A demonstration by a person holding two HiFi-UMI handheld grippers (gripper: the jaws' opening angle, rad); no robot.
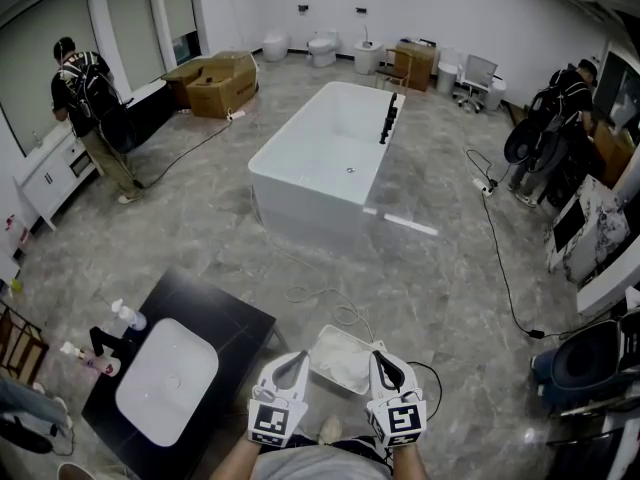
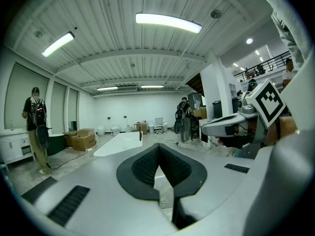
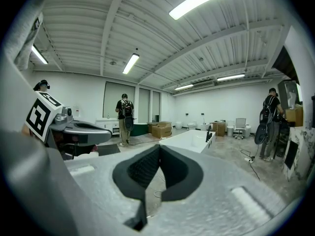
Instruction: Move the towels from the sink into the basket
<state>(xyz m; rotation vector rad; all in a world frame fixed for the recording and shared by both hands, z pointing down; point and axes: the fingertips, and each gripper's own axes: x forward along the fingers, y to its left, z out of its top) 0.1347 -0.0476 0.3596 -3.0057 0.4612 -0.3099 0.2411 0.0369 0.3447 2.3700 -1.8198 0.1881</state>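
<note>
White left gripper [image 1: 297, 358] and right gripper [image 1: 379, 358] — black ribbed fingers [image 2: 145, 167], black-and-white marker cubes [image 1: 400, 423]

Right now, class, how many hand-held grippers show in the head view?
2. The left hand-held gripper at bottom centre, the right hand-held gripper beside it; none seems hidden.

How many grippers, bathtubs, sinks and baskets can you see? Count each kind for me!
grippers: 2 (left gripper, right gripper)
bathtub: 1
sink: 1
basket: 1
total: 5
</note>
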